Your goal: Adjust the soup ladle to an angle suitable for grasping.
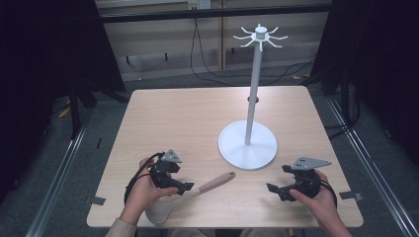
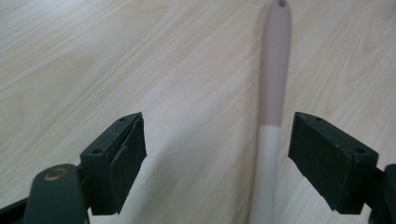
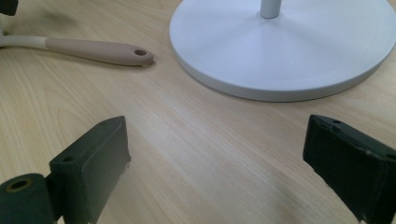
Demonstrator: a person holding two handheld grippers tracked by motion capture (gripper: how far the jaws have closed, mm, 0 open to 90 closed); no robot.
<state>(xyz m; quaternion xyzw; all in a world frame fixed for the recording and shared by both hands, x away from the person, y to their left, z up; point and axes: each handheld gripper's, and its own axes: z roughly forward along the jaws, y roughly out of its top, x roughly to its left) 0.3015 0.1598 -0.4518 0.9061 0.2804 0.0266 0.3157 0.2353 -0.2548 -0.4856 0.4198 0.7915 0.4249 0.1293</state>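
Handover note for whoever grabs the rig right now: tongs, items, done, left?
Left tongs: open, low over the spoon, handle between the jaws but not clamped.
Right tongs: open, empty, above bare table near the stand's base.
Spoon lies flat at the near edge, pink handle end with its hole toward the white hook stand.
Done: nothing gripped or hung.
Left, probably: close on the handle, lift, hang it on a hook.

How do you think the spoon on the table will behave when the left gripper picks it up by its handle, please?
The spoon looks stiff, so it should probably lift in one piece. Its handle is smooth and rounded, so it may slip or twist between the open left gripper's fingers. The bowl is wider, so that end will likely sag.
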